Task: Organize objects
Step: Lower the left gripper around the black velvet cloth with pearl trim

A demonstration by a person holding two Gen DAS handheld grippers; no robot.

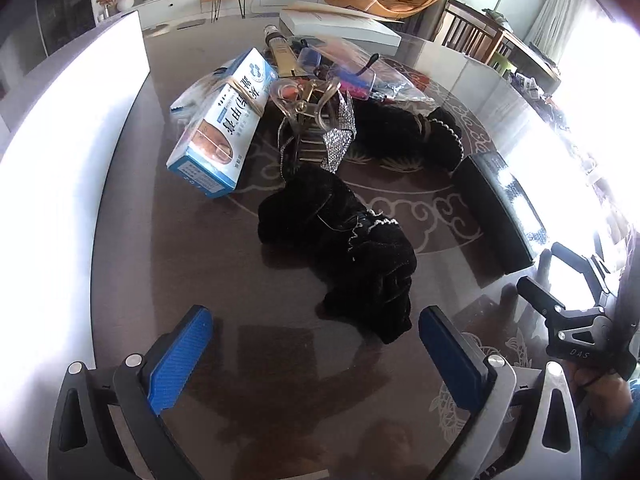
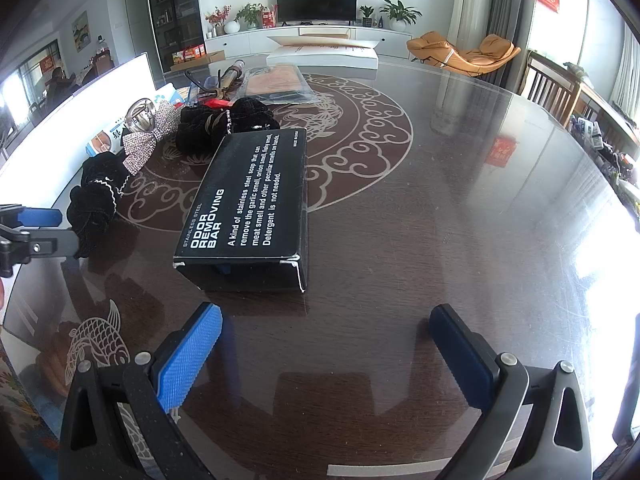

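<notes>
My left gripper (image 1: 316,344) is open and empty, just short of a black velvet scrunchie (image 1: 340,248) on the dark table. Behind it lie a rhinestone bow clip (image 1: 338,136), a second black scrunchie (image 1: 404,132) and a blue-and-white medicine box (image 1: 224,124). My right gripper (image 2: 326,344) is open and empty, just short of a black odor-removing-bar box (image 2: 248,204), which also shows in the left wrist view (image 1: 500,208). The near scrunchie (image 2: 94,204) and the bow clip (image 2: 140,144) lie at the left of the right wrist view.
A white bin wall (image 1: 60,184) stands along the table's left side. A plastic bag of small items (image 1: 352,68) and a gold tube (image 1: 284,56) lie further back. A white flat box (image 2: 324,54) sits at the far edge. The table (image 2: 460,220) has a patterned glossy top.
</notes>
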